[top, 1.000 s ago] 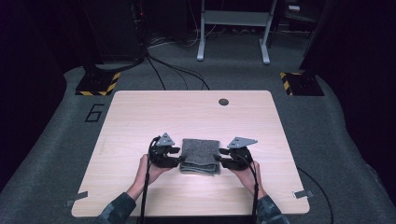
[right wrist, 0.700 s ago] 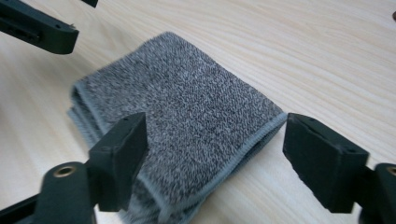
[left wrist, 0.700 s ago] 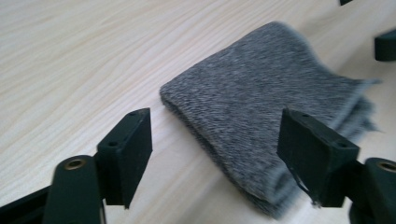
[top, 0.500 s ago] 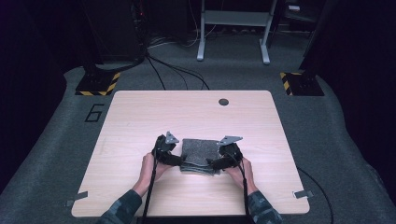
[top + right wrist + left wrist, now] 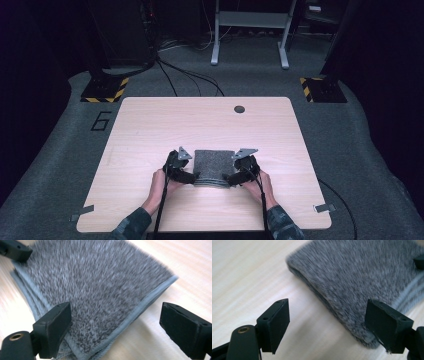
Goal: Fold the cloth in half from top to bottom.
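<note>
Both hands have come down and drawn slightly toward the near edge of the desk since a second ago, and the jaws of both grippers have just been opening, with a corner of the cloth between each pair.

Left gripper: positioned at the near left corner of the folded grey terry cloth with pale grey stitched hem. In the left gripper view its jaws stand wide apart; the cloth lies flat on the desk between them, close to one jaw, neither pad pressing it. Nothing is held.

Right gripper: positioned at the near right corner of the same cloth. In the right gripper view its jaws are likewise spread wide, straddling the hemmed corner without clamping it. Nothing is held.

Cloth: rests folded in several layers on the light wooden desk, in the near middle, between the two grippers.

Other items: a small round dark grommet is set in the desk near its far edge, well apart from the cloth.
</note>
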The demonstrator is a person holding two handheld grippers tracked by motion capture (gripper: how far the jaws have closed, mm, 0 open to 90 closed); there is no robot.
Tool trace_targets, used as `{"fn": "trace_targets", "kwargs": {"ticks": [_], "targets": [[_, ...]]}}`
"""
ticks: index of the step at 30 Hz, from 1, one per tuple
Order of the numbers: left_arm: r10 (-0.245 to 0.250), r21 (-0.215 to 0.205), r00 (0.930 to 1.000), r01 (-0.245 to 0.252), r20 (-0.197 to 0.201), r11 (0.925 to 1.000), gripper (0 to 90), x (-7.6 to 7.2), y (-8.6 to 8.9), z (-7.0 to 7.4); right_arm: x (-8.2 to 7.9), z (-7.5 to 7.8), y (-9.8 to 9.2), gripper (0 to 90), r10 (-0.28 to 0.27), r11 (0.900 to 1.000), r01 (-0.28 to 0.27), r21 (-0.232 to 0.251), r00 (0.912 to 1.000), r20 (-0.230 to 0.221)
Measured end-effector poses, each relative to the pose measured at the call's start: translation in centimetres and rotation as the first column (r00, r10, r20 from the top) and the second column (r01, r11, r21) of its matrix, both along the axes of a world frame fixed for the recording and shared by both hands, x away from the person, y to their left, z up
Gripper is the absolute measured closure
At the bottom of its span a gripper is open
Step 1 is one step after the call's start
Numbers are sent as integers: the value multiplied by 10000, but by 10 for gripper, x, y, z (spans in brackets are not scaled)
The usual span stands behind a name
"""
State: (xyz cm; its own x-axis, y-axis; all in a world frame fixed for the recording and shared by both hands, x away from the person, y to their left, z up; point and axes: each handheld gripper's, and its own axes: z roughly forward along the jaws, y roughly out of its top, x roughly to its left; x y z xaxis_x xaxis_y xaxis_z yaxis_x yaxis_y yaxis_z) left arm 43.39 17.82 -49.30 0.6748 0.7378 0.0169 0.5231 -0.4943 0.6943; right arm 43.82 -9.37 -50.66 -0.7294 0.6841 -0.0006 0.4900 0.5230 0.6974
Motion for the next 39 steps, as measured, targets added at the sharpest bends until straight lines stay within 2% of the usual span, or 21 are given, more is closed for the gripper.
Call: {"fn": "trace_targets", "kwargs": {"ticks": [3,5,9,11,13,17,20,21,23,26,30,32,33,39], "targets": [[354,-243,9991,-348,241,9991,192,11,2,8,6,10,-5,102,-133,9997,130,228,9998,134],[563,-105,9978,-560,338,9984,192,22,0,11,14,12,-8,102,-381,9990,376,243,9991,181],[694,443,9974,-702,202,9965,196,38,-11,0,29,7,-8,102,-1006,9948,1005,-169,9949,-43],[716,696,9974,-716,28,9950,198,40,-14,-7,35,1,-8,101,-1156,9925,1146,-434,9931,-201],[772,962,9970,-771,20,9924,198,39,-15,-12,40,-4,-8,97,-1176,9913,1165,-606,9930,-145],[851,886,9964,-849,13,9924,197,37,-12,-17,44,-7,-7,82,-1171,9913,1149,-641,9926,-322],[852,927,9964,-853,42,9920,196,38,-10,-16,47,-8,-5,76,-1113,9917,1094,-672,9935,-252],[837,877,9965,-832,-26,9927,193,38,-10,-16,47,-8,-3,77,-1208,9912,1196,-570,9925,-184],[981,703,9951,-984,77,9927,181,37,-8,-15,46,-6,-5,78,-1091,9926,1083,-541,9940,-113],[1094,527,9939,-1101,159,9925,143,35,-4,-9,42,0,-9,74,-1193,9928,1192,-102,9928,-69],[1249,300,9915,-1261,374,9916,110,29,8,1,35,9,-14,51,-1062,9943,1062,92,9943,7],[1301,158,9907,-1308,402,9913,102,25,15,6,29,15,-18,47,-1175,9927,1174,291,9931,18],[1346,76,9900,-1350,430,9908,94,22,19,8,27,17,-21,46,-1046,9941,1043,307,9944,111],[1494,19,9862,-1499,706,9887,83,2,43,13,7,27,-41,44,-1301,9901,1274,590,9905,440]]}}
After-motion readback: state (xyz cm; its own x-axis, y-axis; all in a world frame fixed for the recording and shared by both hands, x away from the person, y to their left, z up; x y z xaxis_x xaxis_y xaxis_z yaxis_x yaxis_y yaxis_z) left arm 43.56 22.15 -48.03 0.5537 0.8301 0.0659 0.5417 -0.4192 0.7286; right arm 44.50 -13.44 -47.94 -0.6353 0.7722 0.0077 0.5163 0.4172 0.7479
